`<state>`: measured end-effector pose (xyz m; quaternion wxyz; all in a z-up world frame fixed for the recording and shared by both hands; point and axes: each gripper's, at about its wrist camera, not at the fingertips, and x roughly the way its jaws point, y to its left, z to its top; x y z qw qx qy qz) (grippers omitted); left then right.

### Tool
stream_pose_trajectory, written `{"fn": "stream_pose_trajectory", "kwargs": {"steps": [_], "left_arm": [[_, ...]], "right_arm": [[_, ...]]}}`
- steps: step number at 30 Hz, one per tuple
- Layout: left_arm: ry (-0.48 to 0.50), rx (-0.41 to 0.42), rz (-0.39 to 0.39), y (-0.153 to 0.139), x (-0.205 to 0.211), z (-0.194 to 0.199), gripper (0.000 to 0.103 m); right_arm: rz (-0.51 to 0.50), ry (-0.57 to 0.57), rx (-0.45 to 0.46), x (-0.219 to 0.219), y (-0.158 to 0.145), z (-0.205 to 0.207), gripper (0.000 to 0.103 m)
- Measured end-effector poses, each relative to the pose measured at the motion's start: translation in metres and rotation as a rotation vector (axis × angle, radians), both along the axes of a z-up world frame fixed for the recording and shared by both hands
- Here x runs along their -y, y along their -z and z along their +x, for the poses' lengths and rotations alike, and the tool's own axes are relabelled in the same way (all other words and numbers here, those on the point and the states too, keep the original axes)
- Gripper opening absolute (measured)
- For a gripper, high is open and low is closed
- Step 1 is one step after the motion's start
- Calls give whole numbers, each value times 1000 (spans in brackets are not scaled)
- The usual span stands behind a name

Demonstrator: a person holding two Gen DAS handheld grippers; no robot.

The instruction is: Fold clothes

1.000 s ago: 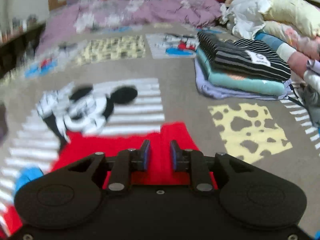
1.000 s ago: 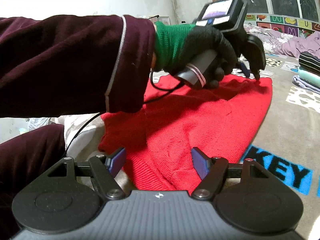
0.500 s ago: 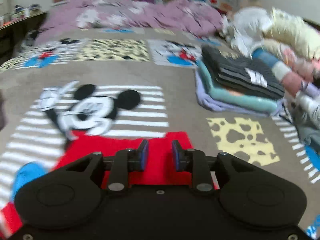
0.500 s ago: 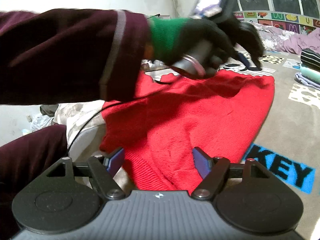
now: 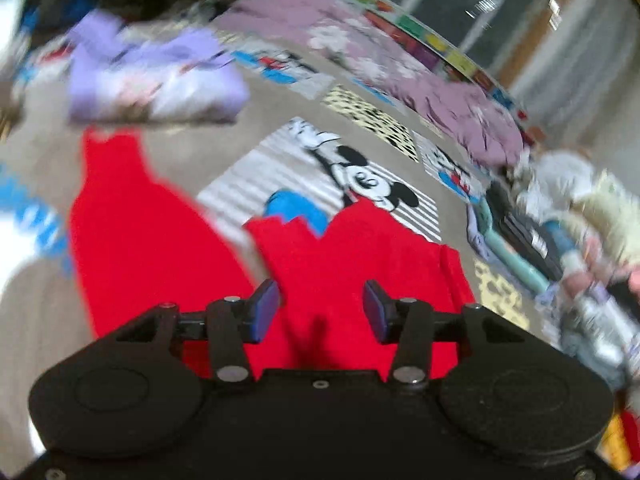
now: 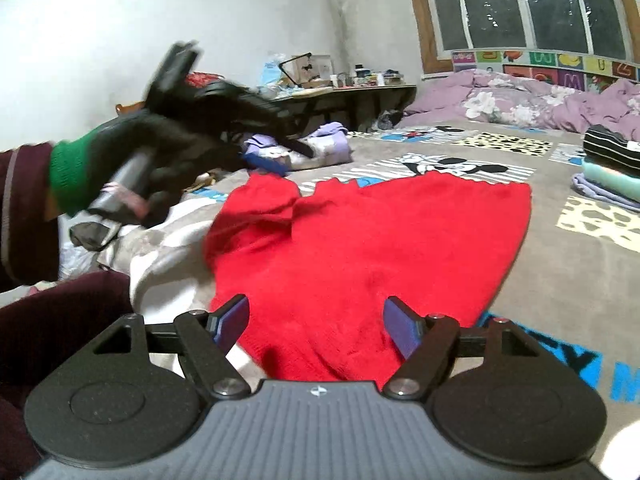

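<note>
One red sweater is lying spread across the middle of the right wrist frame on the cartoon blanket, and in the left wrist frame its sleeve is running toward the upper left. I am holding my right gripper released over the near hem, gripping nothing, and my left gripper is likewise hanging released above the cloth. I am judging that the sleeve wants folding inward next, so I should be pinching its cuff cleanly and keeping the knit flat, not dragging the body. No container is showing anywhere; a folded stack is sitting at the right edge, well apart.
</note>
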<state>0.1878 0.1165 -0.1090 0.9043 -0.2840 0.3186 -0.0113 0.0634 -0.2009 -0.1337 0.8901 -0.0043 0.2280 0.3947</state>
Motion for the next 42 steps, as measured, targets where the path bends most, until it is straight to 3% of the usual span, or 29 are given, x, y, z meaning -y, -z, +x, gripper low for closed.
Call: {"fn": "stream_pose_trajectory", "kwargs": {"steps": [2, 7, 14, 16, 18, 21, 25, 32, 42], "left_arm": [[-16, -12, -59, 8, -5, -5, 46], [-3, -14, -103, 14, -2, 5, 44], [-8, -72, -59, 28, 6, 25, 35], [-4, -63, -42, 27, 8, 25, 25], [5, -52, -4, 23, 12, 24, 5], [23, -41, 55, 18, 20, 25, 2], [13, -14, 21, 7, 25, 27, 1], [81, 83, -6, -34, 72, 50, 1], [138, 67, 1, -34, 136, 96, 1]], "right_arm": [[-16, 4, -6, -3, 4, -1, 74], [-50, 0, -31, -9, 11, -5, 75], [-17, 2, -40, -1, 10, -8, 75], [-14, 0, -41, -1, 9, -8, 75], [-13, -4, -44, 0, 9, -7, 75], [-15, -10, -48, -1, 8, -6, 75], [-20, -11, -45, -1, 5, -5, 75], [-16, -6, -37, 6, 1, -4, 75], [-13, -21, -38, 19, 3, -10, 74]]}}
